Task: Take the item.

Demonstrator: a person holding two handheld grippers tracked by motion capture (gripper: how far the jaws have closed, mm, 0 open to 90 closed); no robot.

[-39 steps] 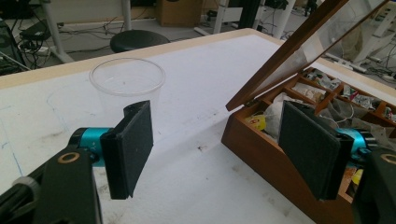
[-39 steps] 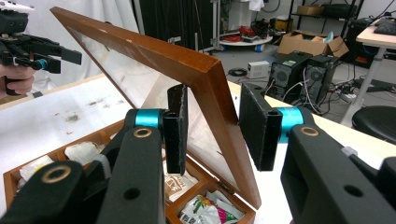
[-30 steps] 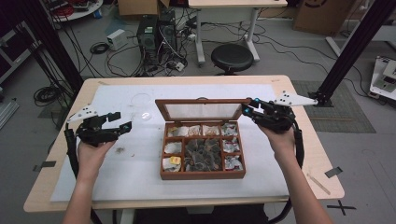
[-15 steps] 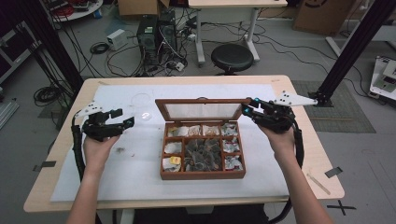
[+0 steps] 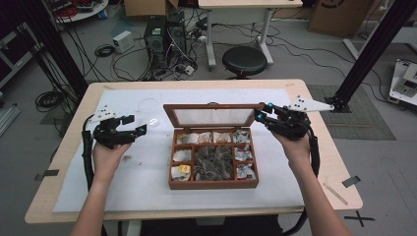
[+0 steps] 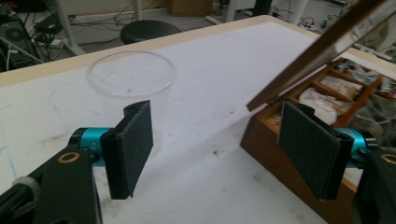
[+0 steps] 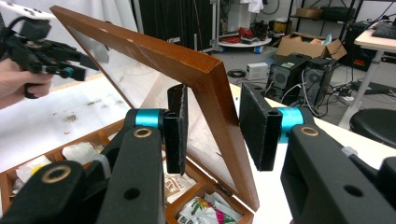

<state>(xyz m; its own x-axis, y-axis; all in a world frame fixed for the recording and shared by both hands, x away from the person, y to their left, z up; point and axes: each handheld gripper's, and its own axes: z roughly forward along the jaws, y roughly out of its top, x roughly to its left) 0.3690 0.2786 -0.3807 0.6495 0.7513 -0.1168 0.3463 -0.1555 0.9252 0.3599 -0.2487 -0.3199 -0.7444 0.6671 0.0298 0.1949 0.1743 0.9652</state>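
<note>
A wooden compartment box (image 5: 212, 185) sits mid-table, its glass lid (image 5: 214, 117) raised at a slant. My right gripper (image 5: 262, 111) is at the lid's right corner, shut on the wooden frame (image 7: 140, 42), which passes between its pads (image 7: 212, 128). The compartments (image 5: 214, 160) hold small packets and dark pieces. A clear plastic cup (image 6: 130, 79) stands upright left of the box (image 6: 266, 144), also seen from above (image 5: 150, 113). My left gripper (image 5: 136, 124) hovers just short of the cup, open (image 6: 219, 149), with nothing between its pads. The right gripper view also shows it at far left (image 7: 56, 58).
A white sheet (image 5: 147, 187) covers most of the wooden tabletop (image 5: 324, 162). A stool (image 5: 244, 60), computer towers (image 5: 167, 34) and cables lie beyond the far edge. A black frame post (image 5: 373, 49) rises at the right.
My left gripper has edged a little to the right, toward the cup and the box. The right gripper and the lid have stayed put.
</note>
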